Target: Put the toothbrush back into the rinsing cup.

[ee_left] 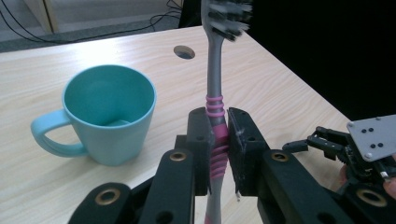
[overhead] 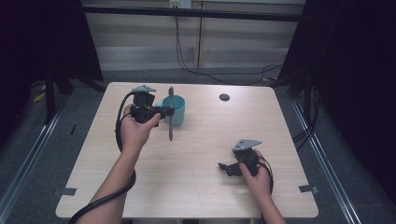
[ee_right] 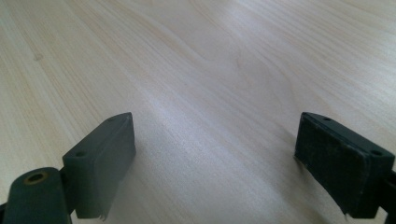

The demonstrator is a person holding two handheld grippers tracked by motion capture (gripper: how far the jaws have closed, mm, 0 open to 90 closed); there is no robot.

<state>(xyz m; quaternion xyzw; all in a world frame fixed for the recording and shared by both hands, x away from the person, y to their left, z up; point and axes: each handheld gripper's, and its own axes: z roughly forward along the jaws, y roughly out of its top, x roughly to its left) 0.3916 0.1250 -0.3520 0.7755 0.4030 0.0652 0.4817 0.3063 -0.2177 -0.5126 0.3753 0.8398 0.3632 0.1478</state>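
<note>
My left gripper (overhead: 167, 112) (ee_left: 218, 135) is shut on a grey and pink toothbrush (overhead: 171, 114) (ee_left: 214, 93), clamped at its ribbed pink grip. The brush stands upright above the table, bristles on top. A teal mug (overhead: 176, 110) (ee_left: 108, 114) stands just beyond it, upright and empty, its handle to the left in the left gripper view. My right gripper (overhead: 224, 167) (ee_right: 215, 163) rests low over the bare tabletop at the front right, jaws open wide with nothing between them. It also appears at the right edge of the left gripper view as the right gripper (ee_left: 299, 143).
The wooden table (overhead: 196, 154) has a dark round cable hole (overhead: 224, 97) (ee_left: 184, 52) near its back edge. Grey floor and black frame posts surround the table; cables hang down the wall behind it.
</note>
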